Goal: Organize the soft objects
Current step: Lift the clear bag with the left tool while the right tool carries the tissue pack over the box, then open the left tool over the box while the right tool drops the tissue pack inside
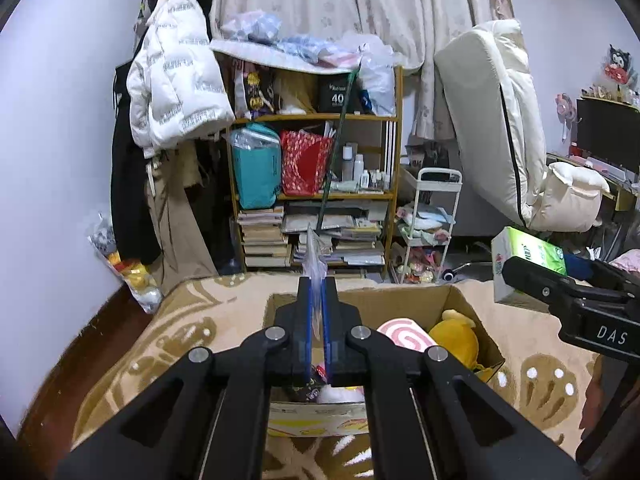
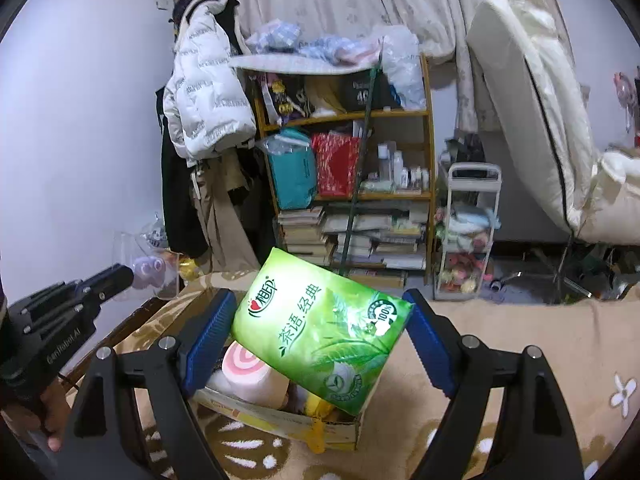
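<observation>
We find the right gripper (image 2: 320, 344) clamped across a green tissue pack (image 2: 320, 332), tilted above the cardboard box (image 2: 280, 420), presumably for dropping in. The left gripper (image 1: 318, 316), jaws nearly shut, pinches thin clear plastic film (image 1: 314, 256) over the same box. Inside lie a pink swirl cushion (image 1: 404, 338) and a yellow plush toy (image 1: 456, 340), both yielding.

Left tool (image 1: 318, 292) pinched, right tool (image 2: 320, 332) spread.
</observation>
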`<state>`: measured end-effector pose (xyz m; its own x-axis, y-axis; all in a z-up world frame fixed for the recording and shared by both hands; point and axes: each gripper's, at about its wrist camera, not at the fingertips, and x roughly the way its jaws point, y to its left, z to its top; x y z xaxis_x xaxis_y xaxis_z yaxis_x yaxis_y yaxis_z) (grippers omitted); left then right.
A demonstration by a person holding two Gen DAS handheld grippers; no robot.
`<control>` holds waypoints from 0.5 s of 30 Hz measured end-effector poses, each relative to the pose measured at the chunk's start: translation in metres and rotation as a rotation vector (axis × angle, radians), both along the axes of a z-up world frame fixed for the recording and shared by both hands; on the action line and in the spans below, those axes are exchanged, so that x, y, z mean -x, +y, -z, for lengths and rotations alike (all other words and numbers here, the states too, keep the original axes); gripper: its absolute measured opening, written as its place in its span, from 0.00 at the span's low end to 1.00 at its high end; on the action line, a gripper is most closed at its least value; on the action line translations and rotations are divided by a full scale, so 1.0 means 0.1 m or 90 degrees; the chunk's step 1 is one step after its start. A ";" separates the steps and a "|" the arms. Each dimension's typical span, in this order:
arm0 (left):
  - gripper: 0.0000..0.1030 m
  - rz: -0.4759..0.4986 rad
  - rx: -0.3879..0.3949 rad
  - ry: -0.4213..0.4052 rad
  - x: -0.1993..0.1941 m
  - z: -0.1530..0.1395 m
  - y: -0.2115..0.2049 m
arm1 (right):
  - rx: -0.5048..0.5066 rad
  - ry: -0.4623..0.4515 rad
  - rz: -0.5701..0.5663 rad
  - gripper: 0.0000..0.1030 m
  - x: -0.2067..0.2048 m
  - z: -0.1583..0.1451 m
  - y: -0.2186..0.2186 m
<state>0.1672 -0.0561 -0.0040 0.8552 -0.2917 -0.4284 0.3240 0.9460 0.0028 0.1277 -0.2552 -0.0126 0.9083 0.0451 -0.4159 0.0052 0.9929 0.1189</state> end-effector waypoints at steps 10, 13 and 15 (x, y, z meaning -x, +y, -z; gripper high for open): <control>0.06 0.009 -0.031 0.068 -0.22 0.38 -0.13 | 0.005 0.045 -0.001 0.86 -0.30 0.25 0.01; 0.06 0.006 -0.020 0.076 -0.25 0.44 -0.12 | 0.001 0.052 -0.005 0.86 -0.35 0.30 0.00; 0.08 0.006 -0.019 0.078 -0.27 0.45 -0.12 | -0.004 0.058 -0.006 0.86 -0.38 0.33 -0.01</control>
